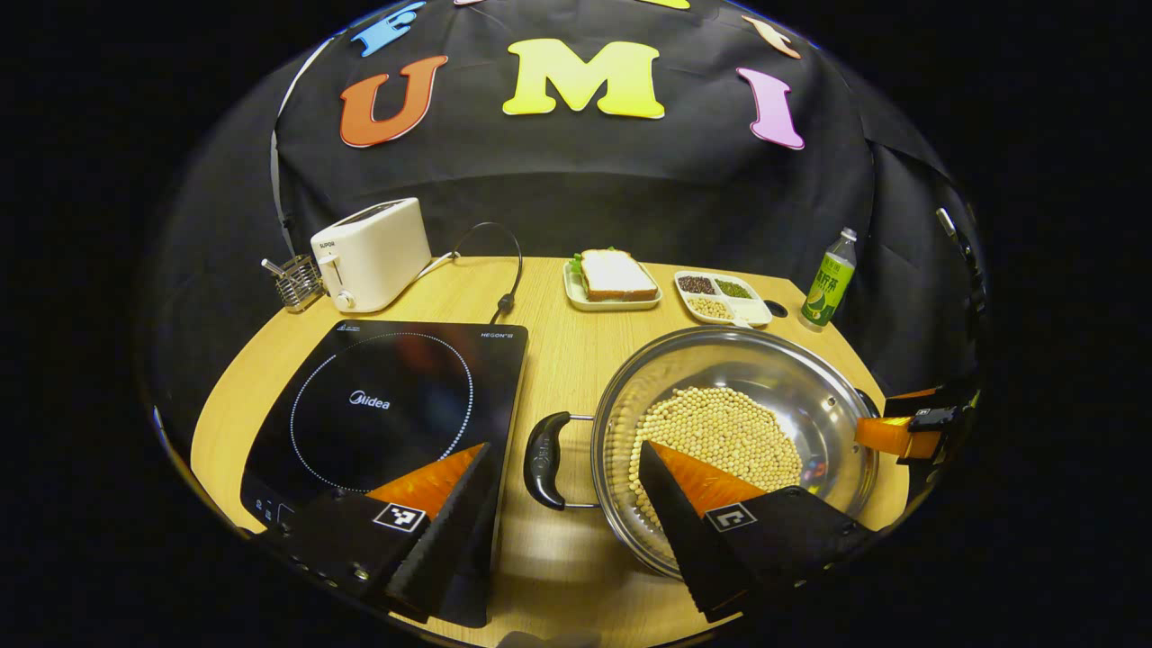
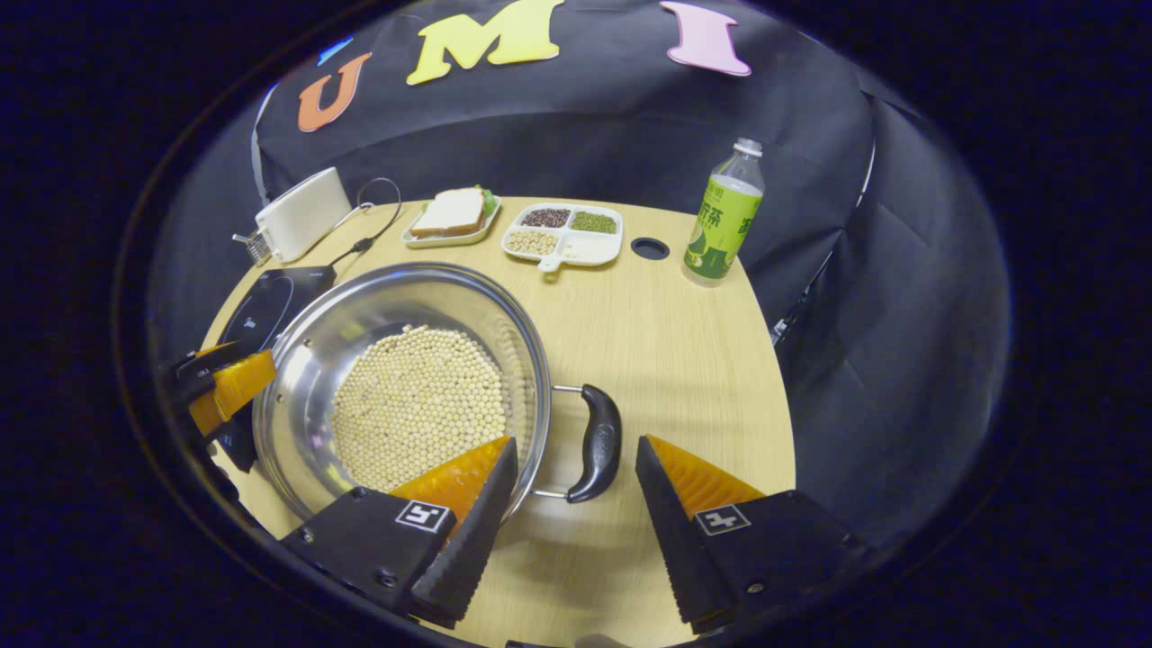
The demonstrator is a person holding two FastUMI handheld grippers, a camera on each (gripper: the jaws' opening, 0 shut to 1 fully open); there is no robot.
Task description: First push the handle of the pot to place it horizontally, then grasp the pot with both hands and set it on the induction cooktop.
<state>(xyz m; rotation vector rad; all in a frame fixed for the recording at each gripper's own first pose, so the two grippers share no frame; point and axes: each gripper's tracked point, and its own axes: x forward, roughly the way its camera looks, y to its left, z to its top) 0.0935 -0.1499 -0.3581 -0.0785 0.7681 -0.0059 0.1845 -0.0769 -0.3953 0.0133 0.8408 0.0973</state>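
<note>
A steel pot [image 1: 796,378] holding pale beans [image 1: 720,432] stands on the wooden table, just right of the black induction cooktop [image 1: 387,405]. In the left gripper view my left gripper [image 1: 565,447] is open, and the pot's black left handle [image 1: 544,459] lies between its fingertips without either touching it. The right gripper [image 1: 900,434] shows at the pot's far rim. In the right gripper view the pot [image 2: 396,297] sits at left. My right gripper [image 2: 576,441] is open astride the pot's black right handle [image 2: 598,441]. The left gripper [image 2: 225,387] and the cooktop [image 2: 270,306] lie beyond.
Along the back stand a white toaster [image 1: 371,252] with its cable, a small wire rack [image 1: 297,283], a sandwich on a plate [image 1: 614,277], a divided dish of beans [image 1: 723,297] and a green bottle [image 1: 830,288]. The table's right edge [image 2: 783,396] runs close to the right gripper.
</note>
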